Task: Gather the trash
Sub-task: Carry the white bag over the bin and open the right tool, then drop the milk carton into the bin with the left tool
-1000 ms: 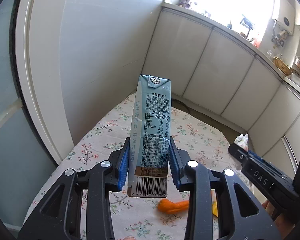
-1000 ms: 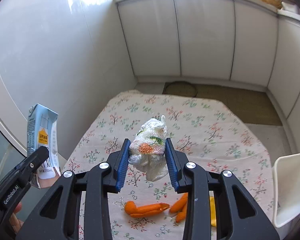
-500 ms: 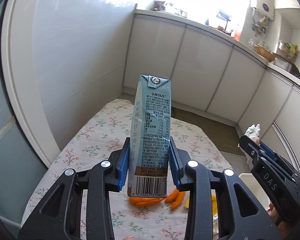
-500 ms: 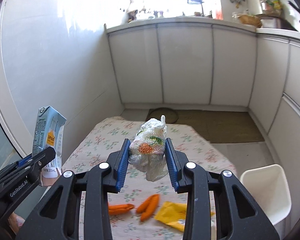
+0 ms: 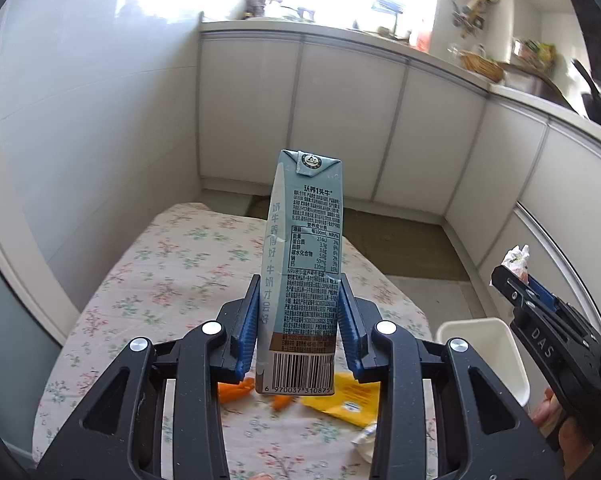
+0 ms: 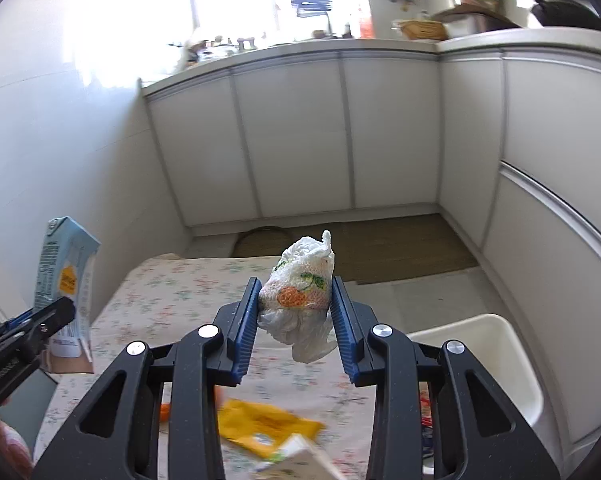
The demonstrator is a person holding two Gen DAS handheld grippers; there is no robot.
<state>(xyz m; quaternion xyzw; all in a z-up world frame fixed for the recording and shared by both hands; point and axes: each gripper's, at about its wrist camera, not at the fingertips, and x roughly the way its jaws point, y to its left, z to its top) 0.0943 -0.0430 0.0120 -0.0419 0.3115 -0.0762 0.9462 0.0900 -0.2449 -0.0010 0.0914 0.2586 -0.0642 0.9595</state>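
A tall pale-blue milk carton (image 5: pixel 302 276) is being held upright, clamped in the left gripper (image 5: pixel 298 320), left of the white rectangular plastic bin (image 6: pixel 496 364). A crumpled white plastic bag with orange print (image 6: pixel 298 300) is being pinched in the right gripper (image 6: pixel 294 320), which is being carried nearer the bin, lying low to its right.

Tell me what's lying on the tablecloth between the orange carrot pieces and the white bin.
A yellow packet lies between the carrot pieces and the white bin, with a pale wrapper scrap nearer; the left wrist view shows it.
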